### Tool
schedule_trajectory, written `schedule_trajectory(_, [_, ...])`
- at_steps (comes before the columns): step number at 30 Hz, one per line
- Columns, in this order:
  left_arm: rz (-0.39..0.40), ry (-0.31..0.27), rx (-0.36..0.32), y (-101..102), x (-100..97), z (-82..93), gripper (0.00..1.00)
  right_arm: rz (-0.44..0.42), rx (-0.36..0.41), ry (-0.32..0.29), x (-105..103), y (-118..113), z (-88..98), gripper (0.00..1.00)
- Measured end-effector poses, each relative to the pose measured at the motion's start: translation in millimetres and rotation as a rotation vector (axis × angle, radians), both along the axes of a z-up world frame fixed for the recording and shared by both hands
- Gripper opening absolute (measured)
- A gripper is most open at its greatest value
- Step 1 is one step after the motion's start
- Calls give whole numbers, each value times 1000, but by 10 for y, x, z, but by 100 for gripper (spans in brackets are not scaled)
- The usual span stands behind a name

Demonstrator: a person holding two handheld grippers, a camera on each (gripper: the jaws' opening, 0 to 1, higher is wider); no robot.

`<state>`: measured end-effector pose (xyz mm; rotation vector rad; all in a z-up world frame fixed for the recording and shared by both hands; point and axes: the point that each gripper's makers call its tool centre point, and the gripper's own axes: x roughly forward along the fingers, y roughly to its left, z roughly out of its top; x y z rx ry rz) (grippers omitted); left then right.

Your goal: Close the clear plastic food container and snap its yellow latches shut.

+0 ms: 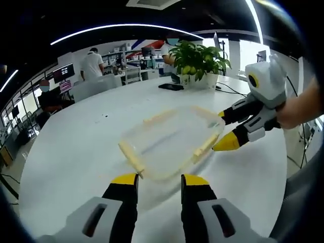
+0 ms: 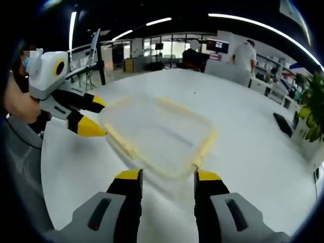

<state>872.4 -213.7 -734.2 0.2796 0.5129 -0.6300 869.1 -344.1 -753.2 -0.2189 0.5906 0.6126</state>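
The clear container (image 1: pixel 172 142) is flanked on the white bench (image 1: pixel 76 152) by both grippers, left gripper (image 1: pixel 159 179) and right gripper (image 2: pixel 167 175), jaws spread.

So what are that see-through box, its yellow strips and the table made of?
The container looks like clear, glossy plastic: the table shows through it. Its latches seem opaque pale-yellow plastic, though motion blur leaves that open. The table has a smooth white top, probably laminate, with soft reflections.

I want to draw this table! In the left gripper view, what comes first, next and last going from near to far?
Left tongs → clear plastic food container with yellow latches → flat black phone → green potted plant.
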Motion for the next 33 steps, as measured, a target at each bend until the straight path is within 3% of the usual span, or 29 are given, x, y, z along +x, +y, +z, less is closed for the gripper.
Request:
schedule_trajectory(13, [17, -8, 10, 164, 88, -5, 27, 37, -19, 0, 54, 148, 2, 34])
schedule_trajectory(26, [56, -26, 41, 546, 311, -7, 27, 29, 15, -14, 241, 503, 46, 32])
schedule_trajectory(33, [76, -29, 42, 628, 351, -3, 27, 19, 31, -10, 298, 608, 48, 33])
